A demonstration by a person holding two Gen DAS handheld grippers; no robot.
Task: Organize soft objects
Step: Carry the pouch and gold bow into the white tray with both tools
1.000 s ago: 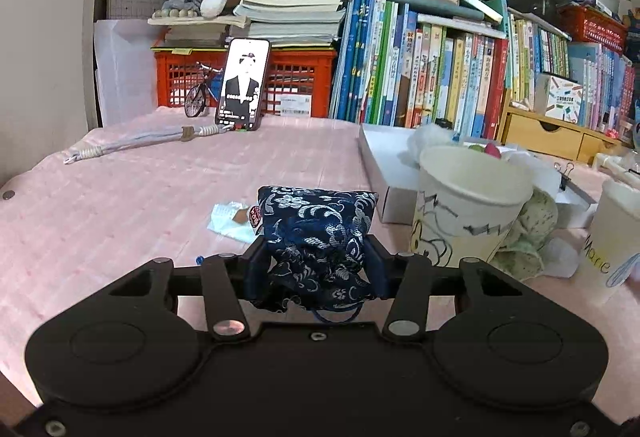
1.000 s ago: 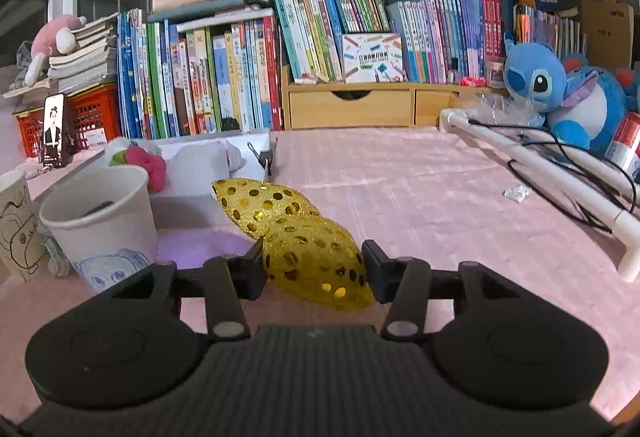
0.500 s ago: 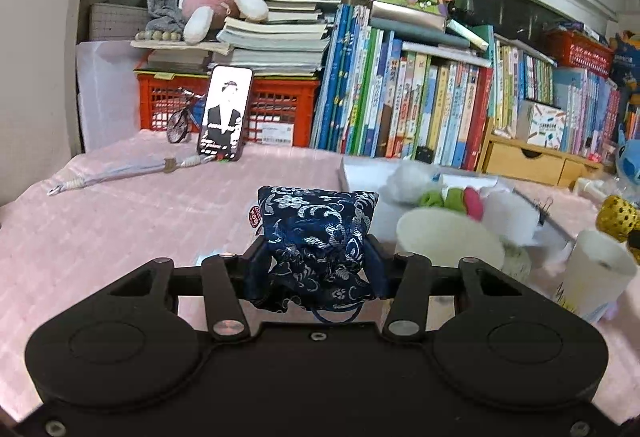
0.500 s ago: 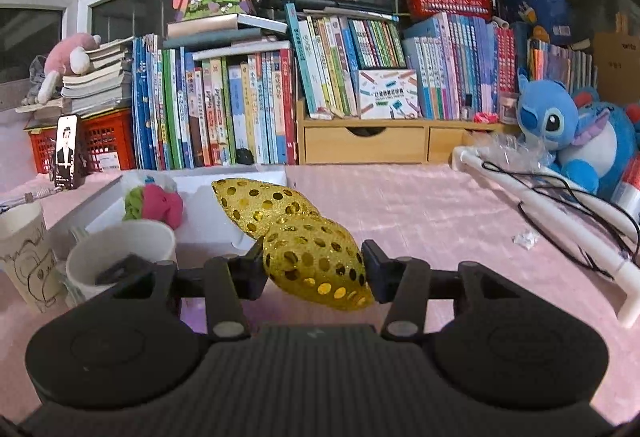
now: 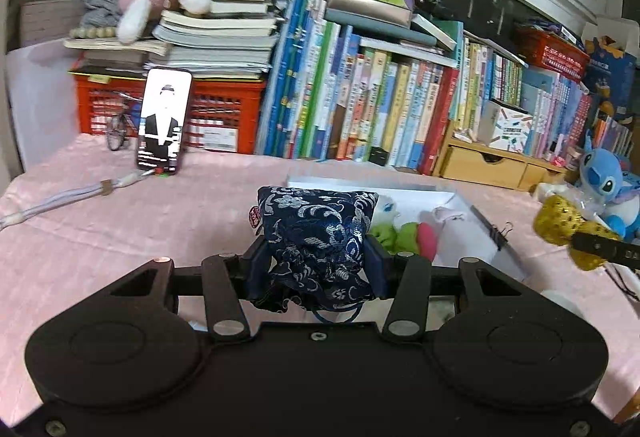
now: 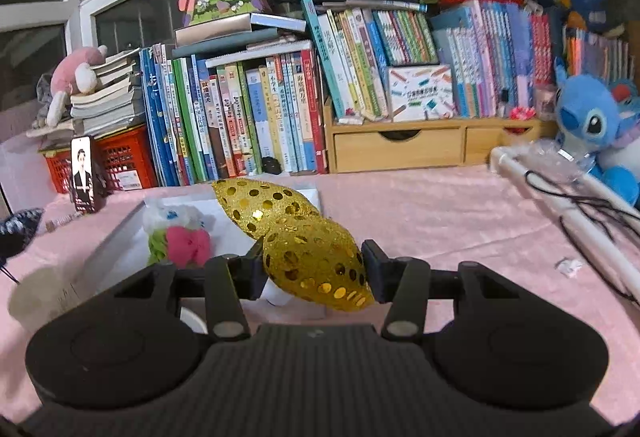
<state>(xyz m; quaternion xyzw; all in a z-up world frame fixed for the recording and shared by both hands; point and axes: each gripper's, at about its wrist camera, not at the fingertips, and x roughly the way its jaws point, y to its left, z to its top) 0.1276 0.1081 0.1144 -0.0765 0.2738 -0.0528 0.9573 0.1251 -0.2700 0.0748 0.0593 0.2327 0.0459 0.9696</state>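
Over pink tablecloth [image 6: 420,213] w/ bookshelf [image 6: 260,109] behind, L fingers [image 5: 258,269] clamp blue pouch [image 5: 316,237], R fingers [image 6: 372,271] clamp gold bow [image 6: 304,249].

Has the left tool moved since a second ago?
Yes. The left tool has risen: the white box now shows its inside, and the paper cups dropped away.

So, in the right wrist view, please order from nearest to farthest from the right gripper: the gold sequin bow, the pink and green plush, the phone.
1. Gold sequin bow, gripped by the right gripper.
2. Pink and green plush, ahead left, in the white box.
3. Phone, far left, near the red crate.
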